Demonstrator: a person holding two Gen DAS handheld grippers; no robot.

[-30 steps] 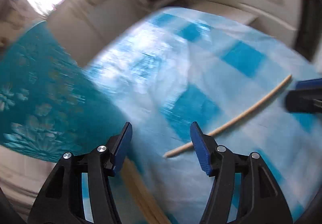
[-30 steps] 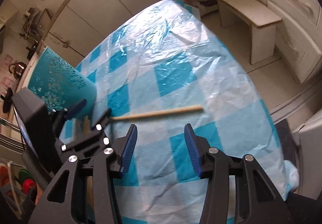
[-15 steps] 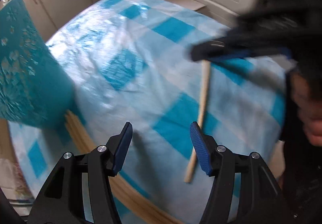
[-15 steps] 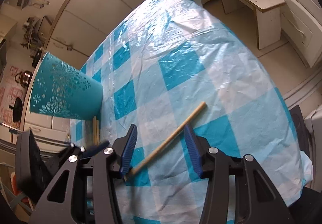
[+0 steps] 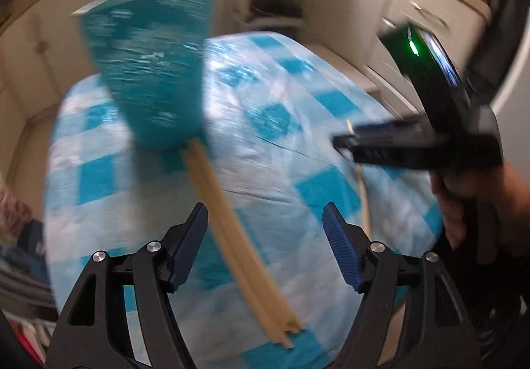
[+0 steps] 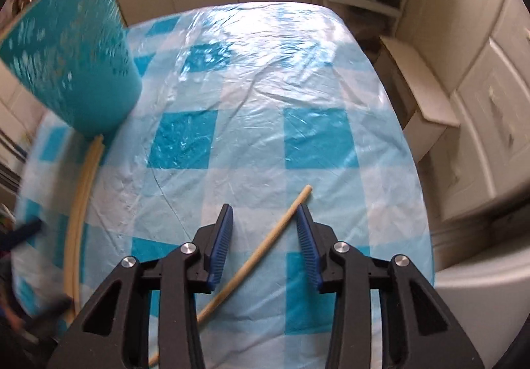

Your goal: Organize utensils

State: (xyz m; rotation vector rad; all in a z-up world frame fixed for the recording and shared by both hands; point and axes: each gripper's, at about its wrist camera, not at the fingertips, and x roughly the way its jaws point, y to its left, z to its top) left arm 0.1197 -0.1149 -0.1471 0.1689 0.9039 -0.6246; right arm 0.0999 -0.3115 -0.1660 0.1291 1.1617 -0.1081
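On the blue-and-white checked tablecloth [image 6: 251, 123] a single wooden chopstick [image 6: 261, 253] lay slantwise, passing between the blue pads of the right gripper [image 6: 264, 229]. Its jaws had just been closing around the stick, yet a gap showed on the left side, and the right pad stood so near the stick that contact there could not be judged. The left gripper [image 5: 265, 236] hung over a pair of chopsticks [image 5: 232, 236] lying side by side; its jaws had just been opening and stood wide, pressing on nothing. The far end of that pair reached the foot of a teal patterned holder [image 5: 155, 70], which stood upright near the table's left edge. In the left wrist view a hand [image 5: 463, 203] held the right gripper's black handle, much blurred.
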